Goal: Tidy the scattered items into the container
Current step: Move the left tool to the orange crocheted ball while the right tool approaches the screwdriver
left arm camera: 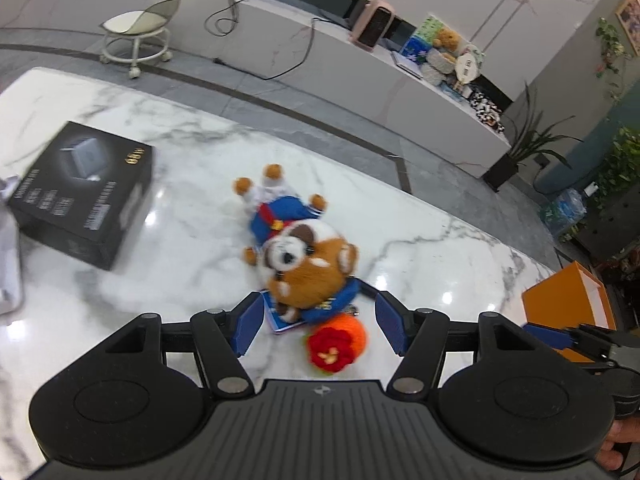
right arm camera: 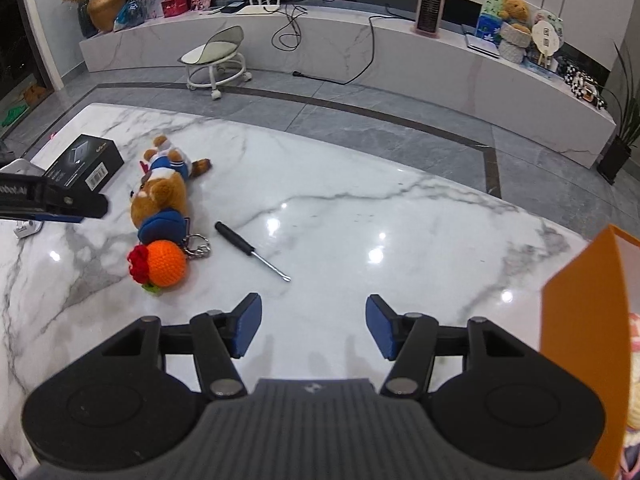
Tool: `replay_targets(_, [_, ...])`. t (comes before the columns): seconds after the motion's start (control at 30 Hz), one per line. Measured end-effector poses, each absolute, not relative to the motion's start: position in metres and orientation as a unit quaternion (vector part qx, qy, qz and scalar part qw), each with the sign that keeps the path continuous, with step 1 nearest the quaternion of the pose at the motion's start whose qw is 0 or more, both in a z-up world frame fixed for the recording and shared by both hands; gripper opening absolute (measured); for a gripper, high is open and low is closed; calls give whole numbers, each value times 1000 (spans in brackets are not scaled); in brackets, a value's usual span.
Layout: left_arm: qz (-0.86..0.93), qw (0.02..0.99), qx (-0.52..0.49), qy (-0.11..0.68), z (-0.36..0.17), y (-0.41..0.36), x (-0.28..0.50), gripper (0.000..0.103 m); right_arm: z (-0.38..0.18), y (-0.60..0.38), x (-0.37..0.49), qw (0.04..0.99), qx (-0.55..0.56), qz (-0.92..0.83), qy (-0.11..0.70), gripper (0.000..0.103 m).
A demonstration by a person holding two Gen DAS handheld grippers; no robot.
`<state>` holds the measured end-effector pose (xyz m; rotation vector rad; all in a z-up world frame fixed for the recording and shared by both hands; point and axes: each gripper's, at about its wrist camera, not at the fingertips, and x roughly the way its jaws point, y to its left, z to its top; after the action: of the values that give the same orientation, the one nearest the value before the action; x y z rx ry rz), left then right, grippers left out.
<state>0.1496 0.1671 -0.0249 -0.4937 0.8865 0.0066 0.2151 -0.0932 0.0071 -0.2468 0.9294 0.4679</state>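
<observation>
Standing open orange box [right arm camera: 580,320], contents unclear

The left gripper [left arm camera: 320,322] hangs over the marble tabletop [left arm camera: 180,280] with its blue-padded fingers [left arm camera: 249,326] spread and nothing pressed between them. Just beyond lies a brown plush dog [left arm camera: 298,240] in blue clothes, on its back, an orange crocheted ball [left arm camera: 340,342] with a red flower near its head. A black box [left arm camera: 84,194] sits well left, an orange container [left arm camera: 568,304] at right.
</observation>
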Motion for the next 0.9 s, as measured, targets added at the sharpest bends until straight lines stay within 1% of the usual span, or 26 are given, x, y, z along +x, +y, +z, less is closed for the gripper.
replay_targets(0.17, [-5, 871, -218, 439, -38, 146, 158, 74, 6, -85, 217, 857, -119, 230, 445, 66])
replay_targets(0.23, [-6, 870, -210, 446, -45, 140, 161, 74, 7, -91, 218, 859, -117, 224, 445, 70])
replay_targets(0.47, [-3, 868, -191, 458, -59, 128, 170, 74, 5, -121, 228, 864, -110, 186, 455, 71])
replay_targets(0.57, [-5, 864, -179, 471, -65, 121, 173, 73, 3, -137, 232, 863, -110, 167, 464, 74])
replay_targets(0.6, [-5, 863, -176, 474, -68, 119, 173, 71, 2, -143, 233, 861, -112, 160, 470, 79])
replay_targets(0.63, [-3, 862, -175, 476, -70, 118, 173, 65, -1, -149, 234, 858, -115, 154, 477, 82])
replay_targets(0.7, [-1, 859, -174, 482, -74, 118, 172, 56, -5, -161, 236, 853, -119, 140, 488, 83])
replay_targets(0.9, [-6, 854, -176, 490, -74, 122, 171, 54, -15, -193, 239, 848, -117, 108, 506, 83])
